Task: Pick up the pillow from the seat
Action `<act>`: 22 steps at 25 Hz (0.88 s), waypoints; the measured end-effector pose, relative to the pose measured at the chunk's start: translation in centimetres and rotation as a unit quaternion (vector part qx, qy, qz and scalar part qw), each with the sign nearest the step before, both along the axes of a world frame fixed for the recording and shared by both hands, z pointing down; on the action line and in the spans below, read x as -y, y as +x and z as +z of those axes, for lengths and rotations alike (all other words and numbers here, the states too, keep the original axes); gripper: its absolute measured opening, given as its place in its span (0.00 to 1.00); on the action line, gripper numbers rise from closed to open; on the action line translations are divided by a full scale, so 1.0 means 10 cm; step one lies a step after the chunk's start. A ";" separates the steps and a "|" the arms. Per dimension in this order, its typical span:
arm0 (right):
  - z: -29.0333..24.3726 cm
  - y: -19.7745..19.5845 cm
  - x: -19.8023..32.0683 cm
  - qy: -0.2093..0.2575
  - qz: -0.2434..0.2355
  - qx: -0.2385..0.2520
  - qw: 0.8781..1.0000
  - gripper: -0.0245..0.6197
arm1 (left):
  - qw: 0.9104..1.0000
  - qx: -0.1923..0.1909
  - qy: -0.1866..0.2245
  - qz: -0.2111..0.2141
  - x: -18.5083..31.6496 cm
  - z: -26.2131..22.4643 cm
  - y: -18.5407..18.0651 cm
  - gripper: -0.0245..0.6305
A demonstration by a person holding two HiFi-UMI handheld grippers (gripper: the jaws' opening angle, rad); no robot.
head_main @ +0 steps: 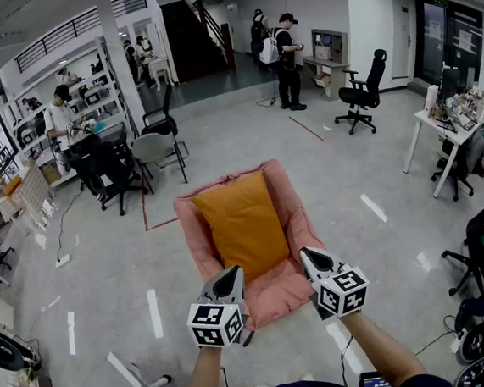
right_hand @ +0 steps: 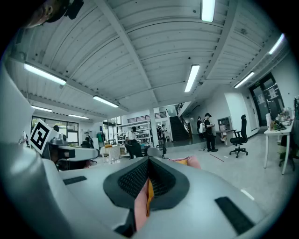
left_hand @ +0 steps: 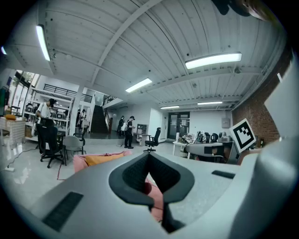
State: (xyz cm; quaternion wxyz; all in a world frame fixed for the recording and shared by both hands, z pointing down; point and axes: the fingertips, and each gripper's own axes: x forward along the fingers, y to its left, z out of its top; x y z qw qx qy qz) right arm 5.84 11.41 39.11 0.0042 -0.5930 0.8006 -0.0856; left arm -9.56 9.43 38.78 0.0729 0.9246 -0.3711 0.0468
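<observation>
Seat (head_main: 284,299) on floor (head_main: 114,277), straight before you. Pillow (head_main: 243,222) lies in seat, between its side walls. Your left hand-held gripper (head_main: 230,274) at near left corner of seat, your right hand-held gripper (head_main: 309,255) at near right corner; contact not clear. Behind seat, to left: chairs (head_main: 154,147), then shelves (head_main: 87,93). Worktop (head_main: 442,127) far right. Person (head_main: 287,56) stands well behind seat.

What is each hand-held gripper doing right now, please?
Left hand-held gripper: closed, holding nothing.
Right hand-held gripper: closed, holding nothing; the orange pillow lies untouched on the pink seat.
</observation>
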 end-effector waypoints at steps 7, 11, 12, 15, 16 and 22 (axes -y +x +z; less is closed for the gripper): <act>0.03 0.06 -0.04 -0.004 0.004 0.009 1.000 0.06 | 1.000 0.002 0.000 0.005 -0.04 0.01 0.07 0.04; -0.02 0.06 -0.04 -0.002 0.001 0.016 1.000 0.06 | 1.000 0.001 -0.004 0.002 -0.04 0.01 0.06 0.04; -0.03 0.06 -0.04 -0.001 0.000 0.018 1.000 0.06 | 1.000 0.001 -0.005 0.001 -0.04 0.01 0.07 0.04; -0.06 0.08 -0.07 0.005 -0.007 0.026 1.000 0.06 | 1.000 0.002 -0.007 -0.001 -0.06 0.02 0.10 0.04; -0.06 0.08 -0.08 0.007 -0.008 0.027 1.000 0.06 | 1.000 0.002 -0.007 -0.002 -0.07 0.02 0.11 0.04; -0.01 0.14 -0.13 0.006 -0.009 0.032 0.999 0.06 | 1.000 -0.001 -0.011 -0.001 -0.12 0.05 0.17 0.04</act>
